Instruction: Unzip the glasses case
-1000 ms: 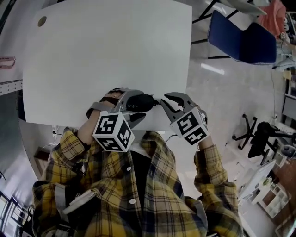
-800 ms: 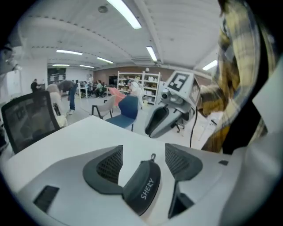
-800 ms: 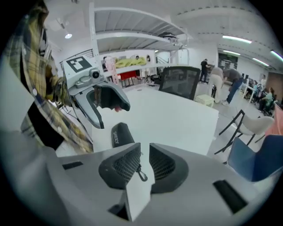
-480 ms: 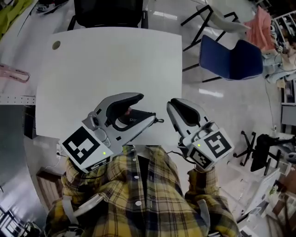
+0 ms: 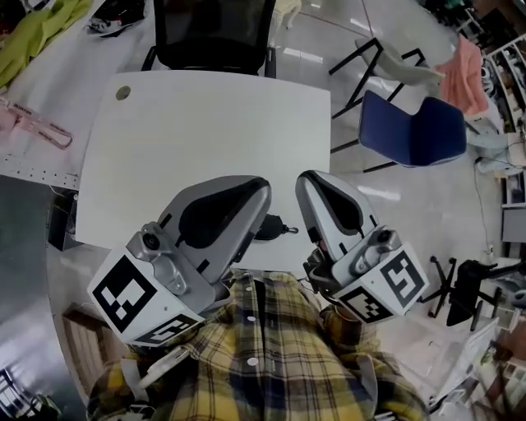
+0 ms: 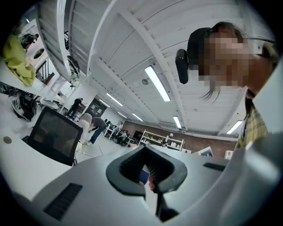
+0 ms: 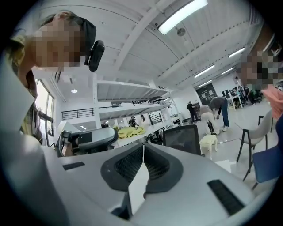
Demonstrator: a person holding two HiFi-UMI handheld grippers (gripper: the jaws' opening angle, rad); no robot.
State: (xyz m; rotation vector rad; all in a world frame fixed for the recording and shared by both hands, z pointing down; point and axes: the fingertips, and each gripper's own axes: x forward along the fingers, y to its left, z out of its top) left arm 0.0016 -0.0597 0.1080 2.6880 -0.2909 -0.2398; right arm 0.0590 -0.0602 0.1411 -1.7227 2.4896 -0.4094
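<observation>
The black glasses case (image 5: 269, 228) lies on the white table (image 5: 205, 123) near its front edge. Only its right end and a small zip pull (image 5: 288, 230) show; the rest is hidden behind my left gripper (image 5: 261, 191). Both grippers are lifted high above the table, close to the head camera, and hold nothing. In the left gripper view the left gripper (image 6: 144, 149) has its tips together with nothing between them. My right gripper (image 5: 309, 182) hangs beside it, and in the right gripper view its (image 7: 143, 146) tips also meet on nothing.
A black office chair (image 5: 214, 33) stands at the table's far side. A blue chair (image 5: 419, 131) and a white chair (image 5: 394, 49) stand on the floor to the right. A round hole (image 5: 123, 93) marks the table's far left corner. Green cloth (image 5: 41, 25) lies at the far left.
Both grippers have risen from the case towards the head camera. The left gripper, open around the case before, has let it go and closed. The case stays on the table.
</observation>
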